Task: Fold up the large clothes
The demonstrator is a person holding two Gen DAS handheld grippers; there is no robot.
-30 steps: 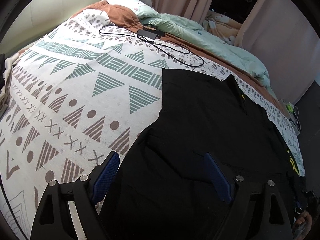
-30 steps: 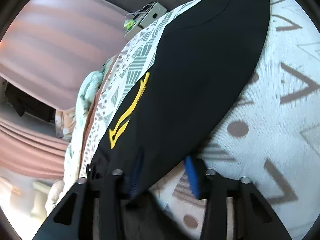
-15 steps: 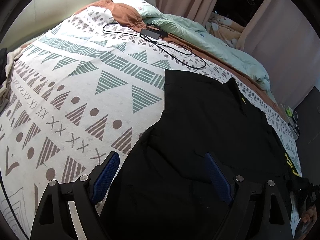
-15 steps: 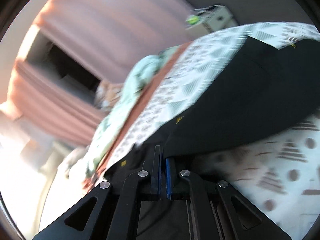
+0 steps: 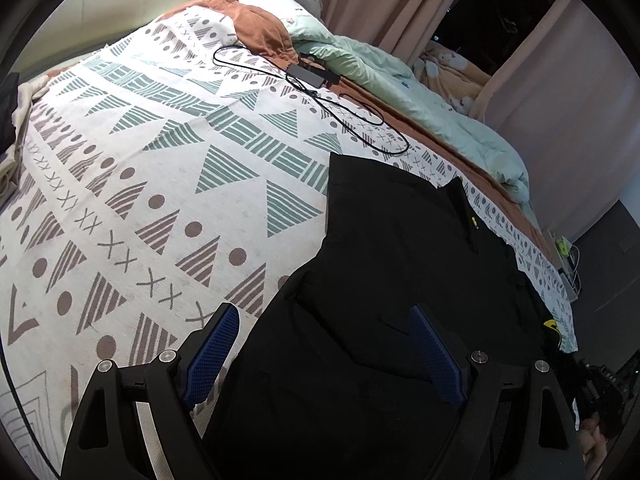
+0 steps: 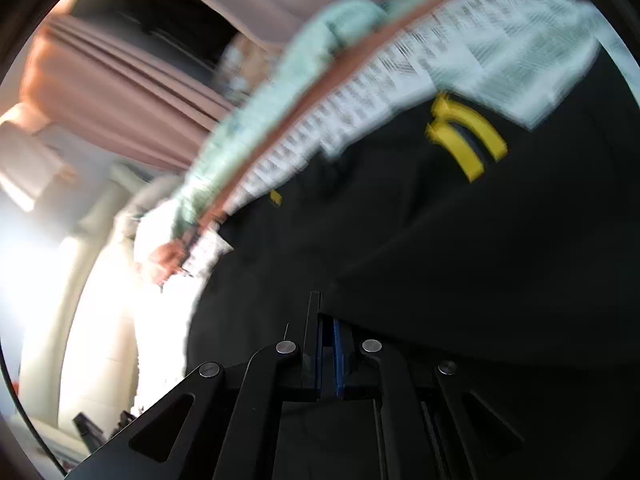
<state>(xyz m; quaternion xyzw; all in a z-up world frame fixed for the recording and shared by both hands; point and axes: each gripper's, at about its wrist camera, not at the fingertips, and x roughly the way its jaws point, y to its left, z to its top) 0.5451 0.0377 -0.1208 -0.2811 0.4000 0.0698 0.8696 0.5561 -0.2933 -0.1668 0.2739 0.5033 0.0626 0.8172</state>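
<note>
Black garment on the patterned bed

We see our black shirt [image 5: 400,264] with yellow logo [image 6: 464,136] flat on the bedspread [image 5: 140,168]; left tongs [image 5: 320,354] gape wide above it, right tongs [image 6: 328,332] pinch its edge. Charger cable [image 5: 320,96] lies beyond.

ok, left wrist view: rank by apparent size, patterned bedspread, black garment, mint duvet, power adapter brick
1. patterned bedspread
2. black garment, inflated by nearness to the camera
3. mint duvet, farther off, so likely understated
4. power adapter brick

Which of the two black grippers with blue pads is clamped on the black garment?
The right gripper: its pads are pressed together on a fold of the black garment. The left gripper hangs wide open above the cloth.
</note>
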